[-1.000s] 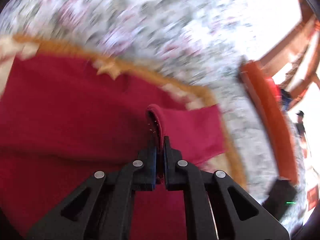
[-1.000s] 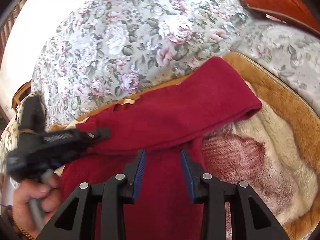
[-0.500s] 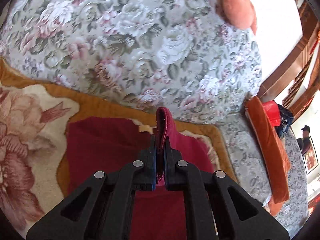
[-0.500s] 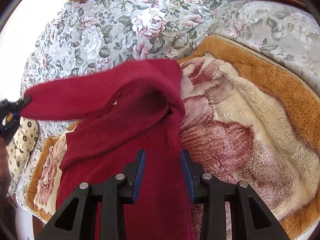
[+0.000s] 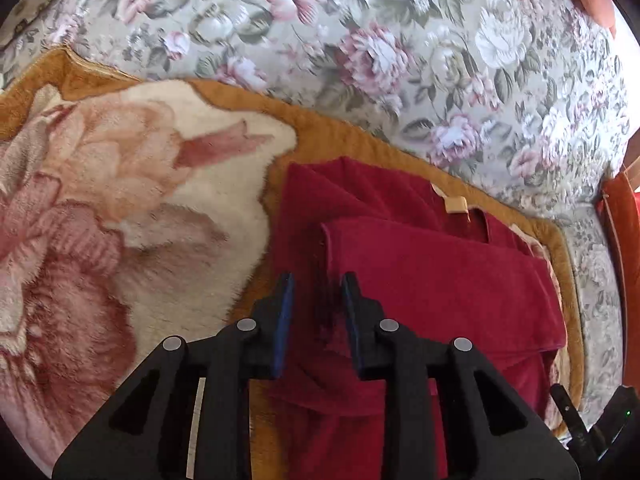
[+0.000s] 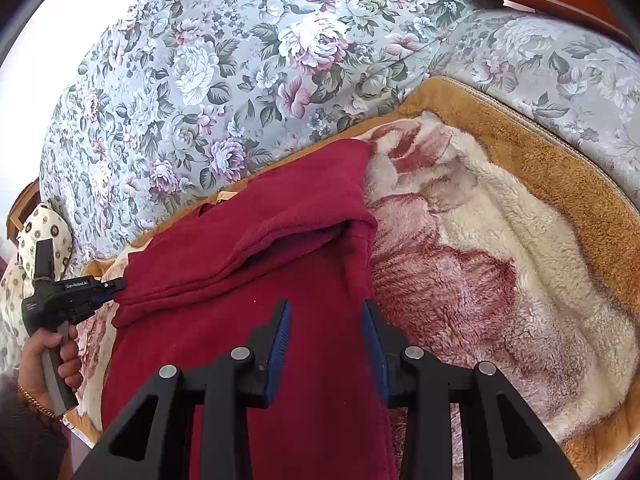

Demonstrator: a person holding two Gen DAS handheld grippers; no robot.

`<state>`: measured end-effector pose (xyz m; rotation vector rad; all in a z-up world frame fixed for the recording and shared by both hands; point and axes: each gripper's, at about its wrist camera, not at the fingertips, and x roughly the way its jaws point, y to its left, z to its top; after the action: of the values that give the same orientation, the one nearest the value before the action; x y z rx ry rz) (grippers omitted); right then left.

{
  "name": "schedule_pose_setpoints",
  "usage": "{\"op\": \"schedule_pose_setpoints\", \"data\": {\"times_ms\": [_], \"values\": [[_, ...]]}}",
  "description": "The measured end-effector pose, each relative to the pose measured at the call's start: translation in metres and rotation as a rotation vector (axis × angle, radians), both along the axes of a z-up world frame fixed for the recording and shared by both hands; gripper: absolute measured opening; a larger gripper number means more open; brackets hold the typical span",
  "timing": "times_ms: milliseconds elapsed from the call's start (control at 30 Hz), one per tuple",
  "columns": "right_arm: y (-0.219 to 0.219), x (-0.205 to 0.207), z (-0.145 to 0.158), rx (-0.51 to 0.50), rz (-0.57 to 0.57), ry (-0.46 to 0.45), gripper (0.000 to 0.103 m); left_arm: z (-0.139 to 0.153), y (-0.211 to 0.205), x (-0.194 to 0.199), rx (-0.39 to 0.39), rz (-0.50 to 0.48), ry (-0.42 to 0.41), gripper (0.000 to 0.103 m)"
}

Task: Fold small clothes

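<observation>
Black hand-held gripper point(image 6: 326, 334) — blue pads, silver rivets; the person's hand point(image 6: 48, 356) wears a gold chain bracelet.

A floral-upholstered sofa point(image 6: 224, 80) carries a plush blanket point(image 6: 500, 240) with an orange border; the folded dark red garment point(image 6: 256, 280) lies directly on that blanket.

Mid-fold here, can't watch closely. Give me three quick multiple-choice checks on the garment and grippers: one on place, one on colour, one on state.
1. The dark red garment lies on:
A. a bare floor
B. the plush rose-pattern blanket
C. a wooden table

2. Colour of the blanket's border:
A. golden brown
B. blue
C. black

3. The left gripper is:
A. open, its jaws just parted, sleeve lying loose between the fingers
B. clamped on a cushion
C. out of view

Answers: 1 B, blanket shows on both sides of the garment; 2 A, the edge band is golden brown; 3 A, a gap shows between the pads and the cloth.
</observation>
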<state>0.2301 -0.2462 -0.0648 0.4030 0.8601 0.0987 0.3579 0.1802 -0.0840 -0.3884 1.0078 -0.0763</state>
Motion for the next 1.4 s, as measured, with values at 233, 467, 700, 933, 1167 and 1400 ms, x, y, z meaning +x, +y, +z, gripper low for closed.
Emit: {"op": "schedule_pose_setpoints", "data": {"times_ms": [233,467,700,933,1167,1400], "values": [[-0.005,0.002,0.005,0.018,0.01,-0.014,0.034,0.03,-0.023,-0.031,0.036,-0.025,-0.197,0.022],[0.012,0.062,0.049,-0.19,0.294,-0.127,0.032,-0.019,-0.042,-0.023,0.041,-0.05,-0.072,0.023],[0.009,0.1,-0.017,-0.3,0.445,0.015,0.023,-0.017,-0.037,-0.021,-0.024,-0.051,-0.075,0.024],[0.008,0.103,0.007,-0.232,0.466,-0.012,0.023,0.001,-0.023,-0.013,-0.046,0.007,-0.135,0.024],[0.027,0.177,0.001,-0.328,0.362,0.037,0.024,-0.023,-0.024,0.014,0.018,0.025,-0.036,0.025],[0.025,0.189,-0.025,-0.312,0.331,0.12,0.028,-0.022,-0.021,0.017,0.018,0.016,0.001,0.025]]}}
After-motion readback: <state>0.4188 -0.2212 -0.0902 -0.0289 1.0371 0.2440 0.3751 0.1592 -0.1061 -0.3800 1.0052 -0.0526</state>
